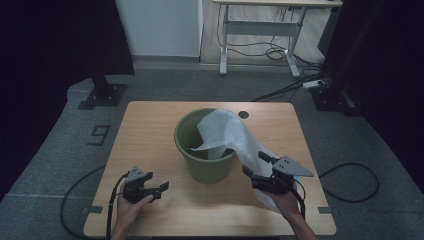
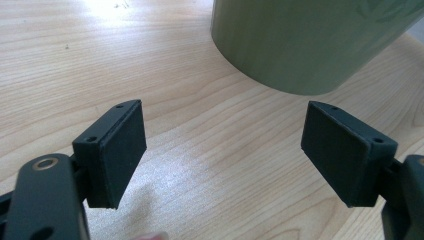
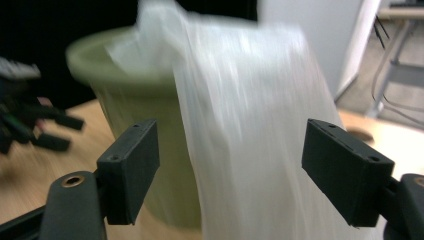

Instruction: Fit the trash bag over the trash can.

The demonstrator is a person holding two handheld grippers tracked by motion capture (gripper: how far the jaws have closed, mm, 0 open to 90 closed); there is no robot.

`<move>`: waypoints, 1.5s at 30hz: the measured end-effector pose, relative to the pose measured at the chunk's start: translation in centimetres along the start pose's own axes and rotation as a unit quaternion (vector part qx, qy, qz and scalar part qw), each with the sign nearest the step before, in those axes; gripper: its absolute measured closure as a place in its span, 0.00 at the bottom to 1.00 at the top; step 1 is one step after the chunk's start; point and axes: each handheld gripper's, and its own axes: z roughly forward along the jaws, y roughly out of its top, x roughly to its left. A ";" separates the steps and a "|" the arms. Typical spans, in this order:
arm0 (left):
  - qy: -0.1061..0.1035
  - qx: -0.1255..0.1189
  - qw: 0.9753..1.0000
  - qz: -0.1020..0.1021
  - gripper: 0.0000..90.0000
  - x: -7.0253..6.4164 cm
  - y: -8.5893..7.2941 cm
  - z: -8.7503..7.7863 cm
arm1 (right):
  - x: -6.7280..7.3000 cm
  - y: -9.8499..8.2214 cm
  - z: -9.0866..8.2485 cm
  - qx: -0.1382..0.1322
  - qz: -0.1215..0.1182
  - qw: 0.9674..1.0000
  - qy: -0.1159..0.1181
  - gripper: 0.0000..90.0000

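Now right tongs [image 1: 259, 169] gape — bag [image 1: 235, 135] drapes bucket [image 1: 200, 167].

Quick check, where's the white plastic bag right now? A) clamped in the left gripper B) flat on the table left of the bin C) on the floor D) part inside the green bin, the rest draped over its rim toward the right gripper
D: the white plastic bag sits partly in the green bin and hangs over its rim down to the open right gripper.
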 end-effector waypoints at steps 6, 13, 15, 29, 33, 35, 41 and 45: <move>0.008 -0.007 1.000 -0.002 0.20 -0.2 0.2 -0.2 | 0.2 -2.9 -0.3 0.032 -0.008 0.999 -0.029 0.22; 0.025 -0.035 0.999 0.007 0.20 -0.9 1.3 -1.3 | -0.5 -5.5 0.9 0.069 0.001 0.996 -0.056 0.46; 0.024 -0.040 0.999 0.009 0.20 -1.0 1.5 -1.6 | -0.7 -5.8 1.0 0.062 -0.003 0.997 -0.046 0.63; 0.008 -0.122 0.992 0.030 0.24 -3.9 6.9 -5.0 | -2.0 -1.2 -0.4 -0.002 -0.026 0.999 -0.042 0.98; 0.001 -0.128 0.991 0.038 0.24 -4.4 7.9 -5.3 | -1.7 1.6 -0.2 -0.018 -0.045 0.998 -0.036 0.98; -0.008 -0.134 0.990 0.043 0.24 -4.8 8.7 -5.5 | -1.4 2.9 0.1 -0.024 -0.053 0.998 -0.032 0.98; -0.016 -0.140 0.989 0.046 0.24 -5.3 9.3 -5.5 | -0.4 4.5 1.5 -0.016 -0.068 0.997 -0.007 0.98; -0.017 -0.138 0.989 0.049 0.24 -5.5 9.3 -5.3 | 0.2 3.1 2.6 0.004 -0.070 0.998 0.005 0.72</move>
